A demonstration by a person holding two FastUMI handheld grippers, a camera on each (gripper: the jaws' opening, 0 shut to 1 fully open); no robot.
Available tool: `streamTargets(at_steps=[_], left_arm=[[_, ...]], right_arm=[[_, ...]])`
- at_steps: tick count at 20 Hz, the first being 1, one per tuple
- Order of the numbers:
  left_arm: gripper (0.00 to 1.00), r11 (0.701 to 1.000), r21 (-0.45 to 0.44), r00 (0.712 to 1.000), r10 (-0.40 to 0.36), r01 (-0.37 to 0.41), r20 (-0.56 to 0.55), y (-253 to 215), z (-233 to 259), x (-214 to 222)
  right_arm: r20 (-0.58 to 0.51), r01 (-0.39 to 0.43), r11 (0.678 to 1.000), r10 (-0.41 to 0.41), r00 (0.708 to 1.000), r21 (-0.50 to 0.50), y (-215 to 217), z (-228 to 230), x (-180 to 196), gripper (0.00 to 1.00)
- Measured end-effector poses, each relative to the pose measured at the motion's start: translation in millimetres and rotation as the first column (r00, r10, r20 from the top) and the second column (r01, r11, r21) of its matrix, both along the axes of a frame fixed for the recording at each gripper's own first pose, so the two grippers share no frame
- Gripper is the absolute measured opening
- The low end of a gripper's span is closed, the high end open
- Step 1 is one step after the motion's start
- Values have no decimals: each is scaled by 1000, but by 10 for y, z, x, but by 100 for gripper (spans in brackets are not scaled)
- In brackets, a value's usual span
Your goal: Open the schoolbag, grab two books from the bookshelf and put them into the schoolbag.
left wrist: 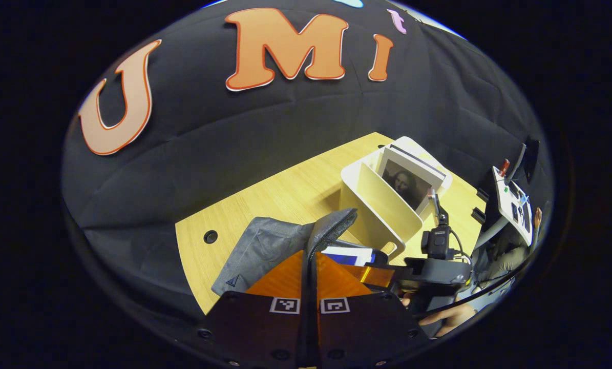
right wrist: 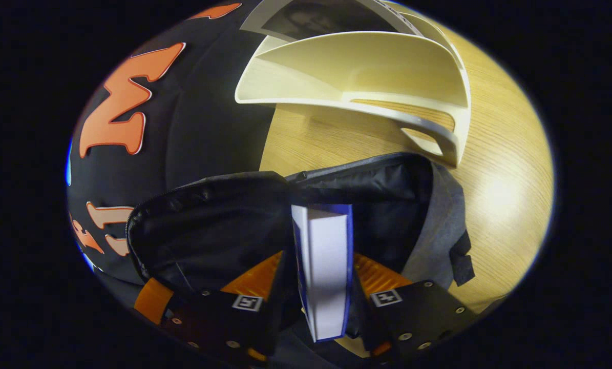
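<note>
The grey schoolbag [left wrist: 265,246] lies on the wooden table [left wrist: 285,189]. My left gripper [left wrist: 310,256] is shut on its opening flap [left wrist: 334,223] and holds it raised. The bag's mouth gapes, showing its black lining [right wrist: 218,230]. My right gripper [right wrist: 320,259] is shut on a blue-covered book [right wrist: 322,266], held edge-up over the open mouth. That book [left wrist: 349,254] and the right gripper [left wrist: 382,274] also appear beside the bag in the left gripper view. Just behind the bag stands the white bookshelf [left wrist: 382,205] with several books [left wrist: 405,179] upright in it.
The bookshelf [right wrist: 362,72] stands close beyond the bag, its front lip almost above the rim. A cable hole [left wrist: 210,237] pierces the table left of the bag. A white stand with devices [left wrist: 513,205] is off the table's right end. A hand [left wrist: 449,315] holds the right gripper.
</note>
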State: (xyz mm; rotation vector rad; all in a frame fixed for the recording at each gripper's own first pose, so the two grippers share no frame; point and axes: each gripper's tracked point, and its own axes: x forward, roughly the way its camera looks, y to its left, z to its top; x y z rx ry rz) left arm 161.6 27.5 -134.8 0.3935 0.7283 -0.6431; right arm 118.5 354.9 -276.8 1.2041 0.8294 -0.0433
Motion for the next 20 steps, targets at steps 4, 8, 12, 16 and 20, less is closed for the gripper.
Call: streamTargets(at_steps=[4, 8, 12, 16, 20], left_arm=[[1, 999, -43, 999, 20, -21, -29, 65, 14, 0], [1, 999, -50, 999, 17, -18, -29, 64, 8, -7], [0, 999, -51, 1000, 12, -14, -27, 94, -4, -31], [0, 998, -56, 999, 12, -13, -32, 103, -11, -53], [0, 999, -50, 999, 8, -10, -32, 106, -50, -83]], right_arm=[[-19, -44, 999, 44, 999, -11, -118, 124, -185, 98], [10, -65, 998, 64, 998, 9, -275, 320, -349, 99], [39, -67, 997, 68, 997, -29, -606, 457, -558, 98], [63, -100, 983, 111, 992, -155, -1013, 565, -854, 99], [31, -169, 908, 196, 980, -384, -1556, 675, -1165, 98]])
